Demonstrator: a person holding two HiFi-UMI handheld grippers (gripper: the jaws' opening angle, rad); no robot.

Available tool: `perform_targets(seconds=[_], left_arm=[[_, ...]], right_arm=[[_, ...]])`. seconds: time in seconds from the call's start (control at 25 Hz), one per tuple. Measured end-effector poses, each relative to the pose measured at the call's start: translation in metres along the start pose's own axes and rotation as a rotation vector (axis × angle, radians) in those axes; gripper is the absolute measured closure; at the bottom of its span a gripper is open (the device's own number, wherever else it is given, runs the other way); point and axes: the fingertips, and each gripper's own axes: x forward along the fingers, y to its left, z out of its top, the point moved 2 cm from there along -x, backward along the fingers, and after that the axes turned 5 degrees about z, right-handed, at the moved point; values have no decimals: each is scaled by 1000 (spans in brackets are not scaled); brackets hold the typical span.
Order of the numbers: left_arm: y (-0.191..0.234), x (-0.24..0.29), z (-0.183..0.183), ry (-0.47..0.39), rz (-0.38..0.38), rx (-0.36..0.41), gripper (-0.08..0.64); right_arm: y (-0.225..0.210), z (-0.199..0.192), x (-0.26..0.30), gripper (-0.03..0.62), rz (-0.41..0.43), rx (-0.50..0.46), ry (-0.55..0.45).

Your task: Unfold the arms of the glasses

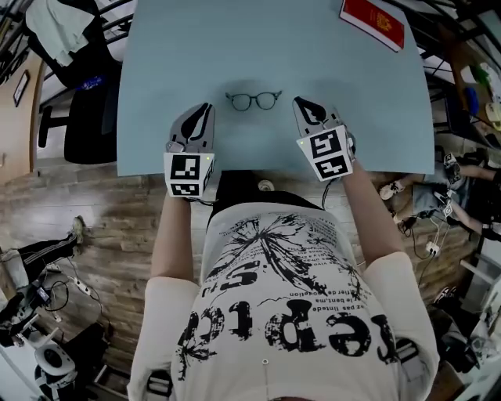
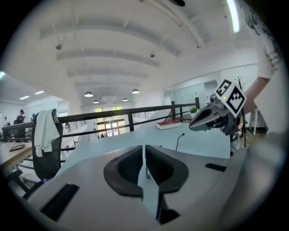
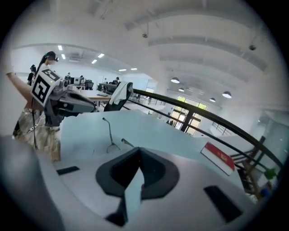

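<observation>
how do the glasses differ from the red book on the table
The glasses are a thin dark frame with clear lenses; the red book is a solid flat slab. The glasses sit mid-table, near the person; the red book lies at the far right corner, cut off by the picture's edge. Both rest on the blue table.
</observation>
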Motion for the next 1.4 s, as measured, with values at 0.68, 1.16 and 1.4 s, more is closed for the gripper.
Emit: perform_targets(seconds=[0.68, 1.16, 1.4], left_arm=[[-6, -43, 69, -186, 74, -24, 537], [0, -51, 72, -192, 80, -24, 541], [-11, -50, 69, -184, 72, -10, 541]], right_arm=[[6, 61, -61, 584, -134, 53, -363], [12, 68, -52, 584, -120, 71, -375], [12, 63, -57, 584, -120, 67, -385]])
